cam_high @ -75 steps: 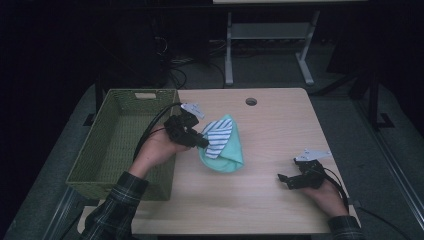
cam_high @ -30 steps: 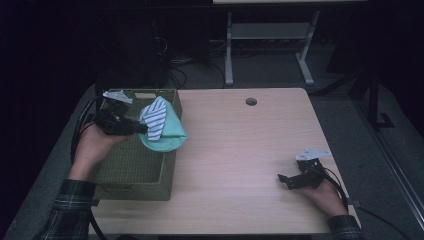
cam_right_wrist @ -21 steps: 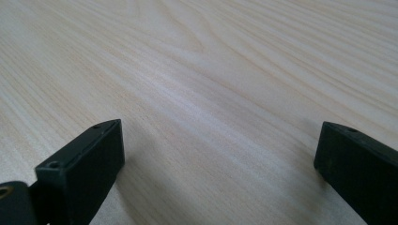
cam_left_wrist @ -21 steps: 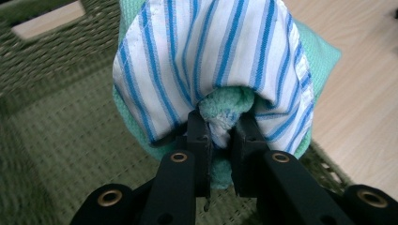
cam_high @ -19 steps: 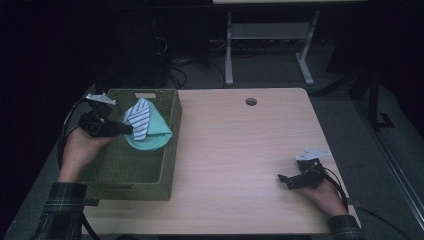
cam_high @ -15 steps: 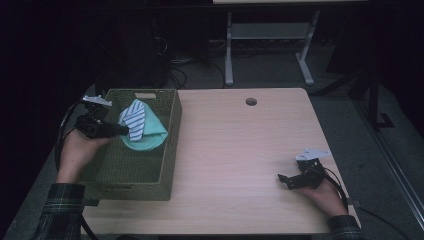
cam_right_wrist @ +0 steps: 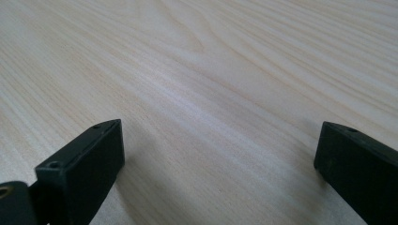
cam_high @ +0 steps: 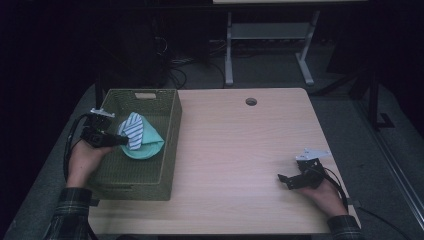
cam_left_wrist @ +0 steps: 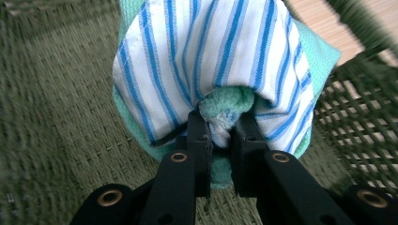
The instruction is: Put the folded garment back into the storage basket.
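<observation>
A folded bundle of cloths (cam_high: pixel 139 140), a blue-and-white striped one wrapped over a teal towel (cam_left_wrist: pixel 225 108), hangs inside the green woven basket (cam_high: pixel 170 150) at the table's left edge. My left gripper (cam_high: pixel 120 141) is shut on the bundle's fold, reaching in over the basket's left wall. In the left gripper view the two black jaws pinch the teal fold (cam_left_wrist: pixel 220 124) with the striped cloth (cam_left_wrist: pixel 211 51) draped above. My right gripper (cam_high: pixel 285 179) rests open on the bare wooden tabletop (cam_right_wrist: pixel 211 84) near the front right corner, nothing between its jaws.
The basket stands along the left side of the wooden table (cam_high: pixel 240 150). A round cable hole (cam_high: pixel 251 101) sits near the table's far edge. Behind the table, a white desk frame (cam_high: pixel 265 45) and cables lie on the dark floor.
My left gripper carried the cloth bundle left from the table's middle to over the basket, then lowered it inside. The right gripper stayed put.
</observation>
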Demonstrator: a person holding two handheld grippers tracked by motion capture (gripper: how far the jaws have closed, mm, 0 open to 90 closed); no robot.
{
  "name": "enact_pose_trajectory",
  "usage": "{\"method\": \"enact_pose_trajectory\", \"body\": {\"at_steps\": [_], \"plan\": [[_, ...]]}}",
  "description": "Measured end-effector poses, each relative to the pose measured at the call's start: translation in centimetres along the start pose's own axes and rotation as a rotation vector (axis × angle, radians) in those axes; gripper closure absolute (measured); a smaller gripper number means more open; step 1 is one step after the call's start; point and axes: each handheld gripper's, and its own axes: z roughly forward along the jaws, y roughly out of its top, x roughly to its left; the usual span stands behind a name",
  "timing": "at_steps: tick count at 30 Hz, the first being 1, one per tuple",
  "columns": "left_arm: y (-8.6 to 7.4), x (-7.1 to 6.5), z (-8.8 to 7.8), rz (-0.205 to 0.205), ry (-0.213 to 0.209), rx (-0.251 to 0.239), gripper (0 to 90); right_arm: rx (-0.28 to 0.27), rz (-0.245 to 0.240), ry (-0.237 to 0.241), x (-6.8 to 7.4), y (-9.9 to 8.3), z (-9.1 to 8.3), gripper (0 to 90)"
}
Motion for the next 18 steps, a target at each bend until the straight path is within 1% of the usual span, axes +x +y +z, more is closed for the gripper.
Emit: {"method": "enact_pose_trajectory", "body": {"at_steps": [5, 8, 10, 15, 18], "plan": [[-0.8, 0.2, 2.1, 0.001, -0.011, 0.034, 79.6, 0.000, 0.001, 0.000, 0.0, 0.0, 0.0, 1.7], [-1.2, 0.4, 3.1, 0.006, -0.002, 0.057, 79.5, 0.000, 0.001, -0.001, 0.0, 0.0, 0.0, 1.7], [-1.4, 0.4, 3.7, -0.003, -0.003, 0.061, 79.5, 0.000, 0.001, -0.001, 0.0, 0.0, 0.0, 1.7], [-1.8, 0.5, 4.5, 0.008, 0.017, 0.090, 79.1, 0.000, 0.001, -0.001, 0.0, 0.0, 0.0, 1.7], [-2.0, 0.8, 4.9, 0.003, 0.021, 0.114, 78.6, 0.000, 0.000, -0.001, 0.0, 0.0, 0.0, 1.7]]}}
